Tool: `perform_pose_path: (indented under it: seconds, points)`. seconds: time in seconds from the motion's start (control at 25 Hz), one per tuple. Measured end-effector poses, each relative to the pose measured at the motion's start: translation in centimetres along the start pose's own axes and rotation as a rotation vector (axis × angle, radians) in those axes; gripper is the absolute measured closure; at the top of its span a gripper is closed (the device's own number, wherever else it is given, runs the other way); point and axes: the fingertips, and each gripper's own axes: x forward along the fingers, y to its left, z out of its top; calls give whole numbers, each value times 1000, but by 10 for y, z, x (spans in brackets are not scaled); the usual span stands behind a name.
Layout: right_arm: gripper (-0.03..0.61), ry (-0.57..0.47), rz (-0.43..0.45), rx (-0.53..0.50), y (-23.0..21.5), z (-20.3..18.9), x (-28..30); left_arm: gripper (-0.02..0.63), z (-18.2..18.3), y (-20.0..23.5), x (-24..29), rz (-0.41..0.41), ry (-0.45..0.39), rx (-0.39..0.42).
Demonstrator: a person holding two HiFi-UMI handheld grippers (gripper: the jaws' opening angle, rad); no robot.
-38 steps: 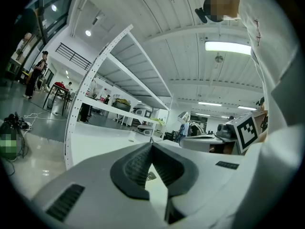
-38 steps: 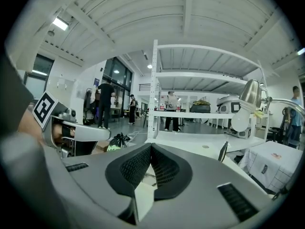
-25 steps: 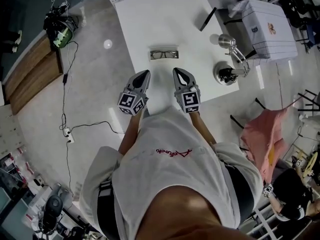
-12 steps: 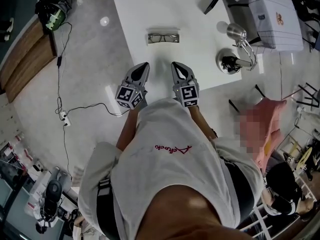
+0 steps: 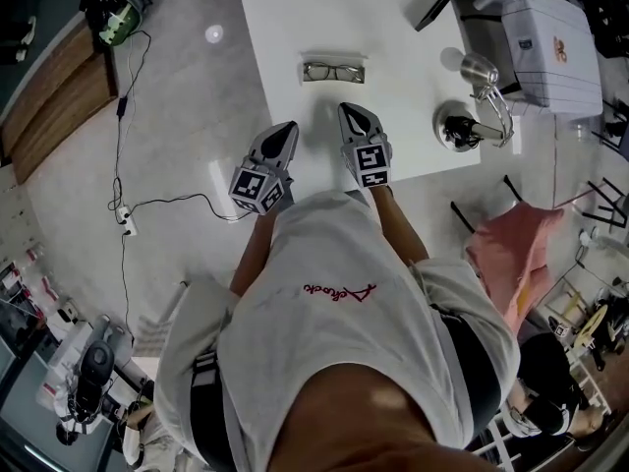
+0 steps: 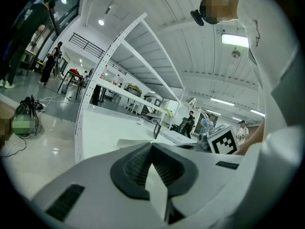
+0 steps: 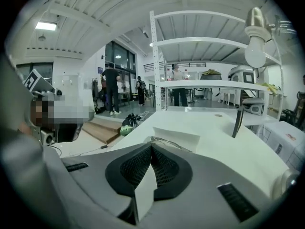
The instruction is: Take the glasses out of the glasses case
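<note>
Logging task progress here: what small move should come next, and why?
Probably advance the right gripper toward the glasses case, opening its jaws on the way. The glasses lie untouched in the open case, and both it and the left gripper hang short of the case by the near edge of the table, jaws shut on nothing.

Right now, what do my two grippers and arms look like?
Both the left gripper and right gripper are grey, tapering to a point, with black ribbed pads inside the jaws. Each carries a cube with black-and-white square markers. The forearms are bare below a white shirt with red script.
</note>
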Motion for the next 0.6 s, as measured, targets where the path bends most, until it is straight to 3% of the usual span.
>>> perform_pose_path:
  seconds: [0.6]
  points:
    - [551,97,42,-123,-40,-8,75,615,0,12,-32,94,-32,-15]
